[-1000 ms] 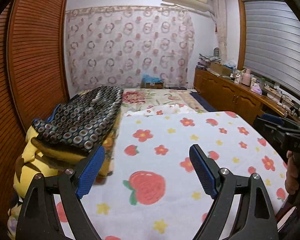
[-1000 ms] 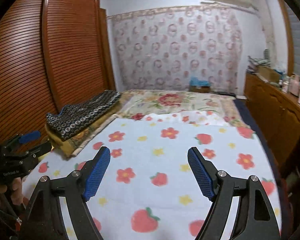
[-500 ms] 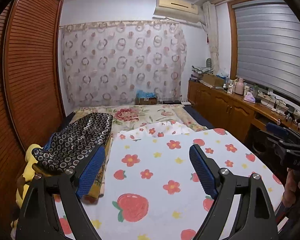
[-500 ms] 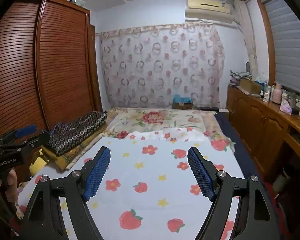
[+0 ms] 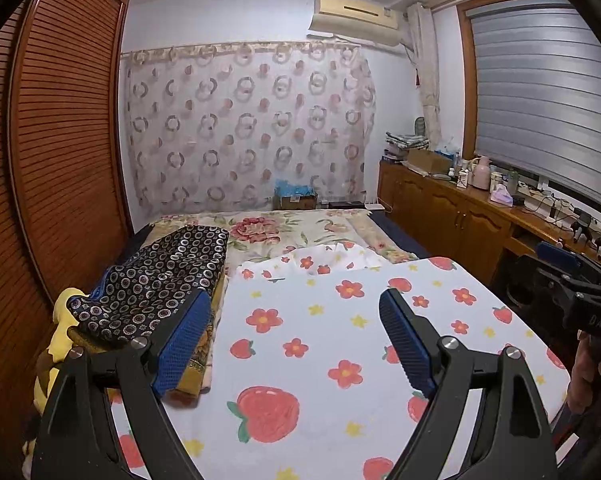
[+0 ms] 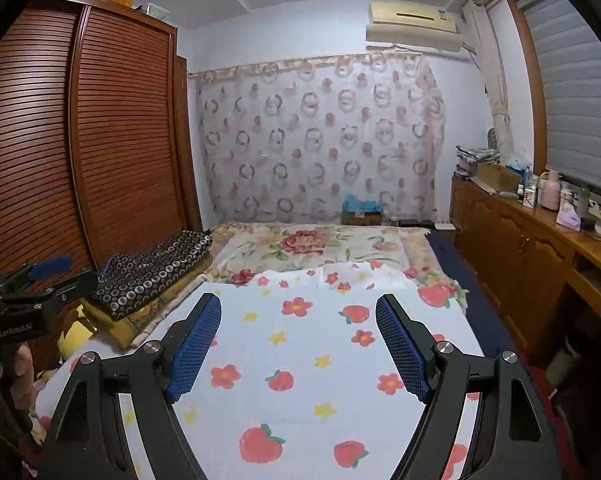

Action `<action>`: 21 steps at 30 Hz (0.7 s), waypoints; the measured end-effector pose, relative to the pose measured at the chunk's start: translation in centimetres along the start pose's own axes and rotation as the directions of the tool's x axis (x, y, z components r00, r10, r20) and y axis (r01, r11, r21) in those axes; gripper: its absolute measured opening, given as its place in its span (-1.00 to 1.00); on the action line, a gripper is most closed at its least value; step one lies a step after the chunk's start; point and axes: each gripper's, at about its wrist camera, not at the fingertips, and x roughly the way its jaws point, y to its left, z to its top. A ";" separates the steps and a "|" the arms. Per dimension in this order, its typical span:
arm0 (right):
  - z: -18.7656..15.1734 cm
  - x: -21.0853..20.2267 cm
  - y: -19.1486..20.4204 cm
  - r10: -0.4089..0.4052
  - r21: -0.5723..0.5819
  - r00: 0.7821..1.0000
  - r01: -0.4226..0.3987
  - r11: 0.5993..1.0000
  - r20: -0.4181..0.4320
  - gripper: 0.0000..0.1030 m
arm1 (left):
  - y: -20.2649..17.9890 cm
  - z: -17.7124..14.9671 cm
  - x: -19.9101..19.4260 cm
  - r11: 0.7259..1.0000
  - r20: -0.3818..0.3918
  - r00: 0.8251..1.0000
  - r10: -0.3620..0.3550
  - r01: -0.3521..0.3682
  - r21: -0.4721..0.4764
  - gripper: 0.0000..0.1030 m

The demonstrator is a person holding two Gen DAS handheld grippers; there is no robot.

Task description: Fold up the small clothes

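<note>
Well, both grippers hover with jaws spread wide and holding nothing: the left gripper [image 5: 294, 344] and right gripper [image 6: 298, 344] sit low in frame above the strawberry-print sheet [image 6: 300, 360] on the bed [image 6: 320, 244]. At mid-left, a dark ring-patterned garment [image 5: 160, 280] lies folded atop a yellow stack [image 5: 66, 332].

Left gripper [image 5: 292, 344] and right gripper [image 6: 298, 344]: black angular arms, blue textured pads [image 5: 180, 344], silver screws at the joints.
</note>
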 end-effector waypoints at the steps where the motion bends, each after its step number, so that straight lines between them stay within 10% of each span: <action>1: 0.1 0.1 -0.1 -0.001 0.002 1.000 0.001 1.000 0.000 0.58 | 0.0 0.0 0.0 1.000 -0.002 1.000 0.006 -0.006 0.001 0.69; 21: 0.3 0.4 -0.7 0.003 0.006 1.000 -0.003 1.000 -0.003 0.58 | 0.4 0.0 0.0 1.000 -0.005 1.000 0.012 -0.012 0.000 0.69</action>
